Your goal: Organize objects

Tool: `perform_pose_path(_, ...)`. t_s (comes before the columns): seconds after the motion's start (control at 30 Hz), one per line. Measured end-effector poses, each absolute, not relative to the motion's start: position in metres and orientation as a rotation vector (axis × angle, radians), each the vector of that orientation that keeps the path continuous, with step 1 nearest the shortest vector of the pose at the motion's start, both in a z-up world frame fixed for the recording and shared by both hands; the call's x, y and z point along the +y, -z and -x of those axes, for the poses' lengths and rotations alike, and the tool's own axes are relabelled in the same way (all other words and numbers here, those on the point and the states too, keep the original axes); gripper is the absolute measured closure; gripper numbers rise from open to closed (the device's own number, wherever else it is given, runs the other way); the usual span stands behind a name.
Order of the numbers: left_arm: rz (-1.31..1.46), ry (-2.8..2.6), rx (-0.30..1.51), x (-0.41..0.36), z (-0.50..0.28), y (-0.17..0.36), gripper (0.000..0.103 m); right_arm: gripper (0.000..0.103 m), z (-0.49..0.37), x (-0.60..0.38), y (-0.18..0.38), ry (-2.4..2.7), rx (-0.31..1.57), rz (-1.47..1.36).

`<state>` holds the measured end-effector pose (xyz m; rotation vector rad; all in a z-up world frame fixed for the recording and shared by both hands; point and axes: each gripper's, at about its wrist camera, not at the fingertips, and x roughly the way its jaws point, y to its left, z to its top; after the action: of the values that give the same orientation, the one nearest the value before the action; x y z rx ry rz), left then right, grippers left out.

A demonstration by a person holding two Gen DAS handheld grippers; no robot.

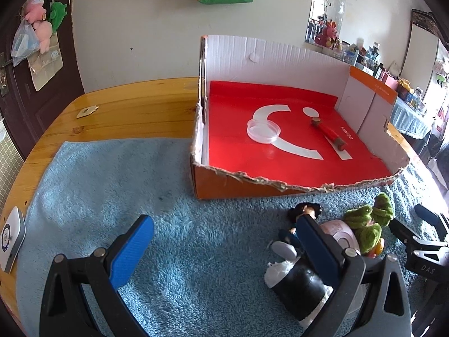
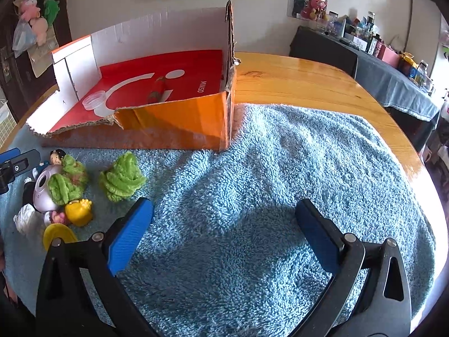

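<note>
An orange cardboard box (image 1: 238, 186) (image 2: 179, 123) with a red liner stands on the blue towel (image 1: 126, 185) (image 2: 280, 168). Inside lie a clear round lid (image 1: 263, 131) (image 2: 94, 99) and a red stick (image 1: 328, 133) (image 2: 157, 91). A toy pile sits in front of the box: green plush pieces (image 1: 367, 221) (image 2: 122, 178), a small doll (image 1: 307, 210) (image 2: 57, 156), a pink round case (image 1: 341, 233) (image 2: 45, 189), a black cylinder (image 1: 300, 289) and a yellow toy (image 2: 78, 212). My left gripper (image 1: 224, 224) is open over bare towel, left of the pile. My right gripper (image 2: 224, 207) is open over bare towel, right of the pile.
The towel covers a round wooden table (image 1: 134, 104) (image 2: 303, 75). A white device (image 1: 11, 238) lies at the table's left edge and a small tag (image 1: 85, 111) at the back left. A cluttered side table (image 2: 387, 70) stands beyond the far right edge.
</note>
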<state>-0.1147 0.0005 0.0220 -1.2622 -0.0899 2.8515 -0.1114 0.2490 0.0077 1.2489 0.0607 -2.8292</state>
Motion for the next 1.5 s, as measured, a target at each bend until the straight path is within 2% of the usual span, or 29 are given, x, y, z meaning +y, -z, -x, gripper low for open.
perform_pose_path(0.33,1.267,-2.853,-0.097,0.0,0.116,-0.021,0.0,0.0,0.105,0.249,-0.009,2.841,0.063,-1.219)
perform_pose_path(0.73,1.264,-2.843,-0.08,0.002,0.117,-0.021,0.0,0.0,0.142,0.241,-0.017,2.835,0.091,-1.333)
perform_pose_path(1.03,1.284,-2.829,-0.1,0.0,0.118,-0.019,0.0,0.0,0.168,0.248,-0.015,2.823,0.013,-1.426)
perform_pose_path(1.5,1.299,-2.819,-0.134,-0.003,0.12,-0.018,0.0,0.0,0.167,0.25,-0.014,2.824,0.019,-1.425)
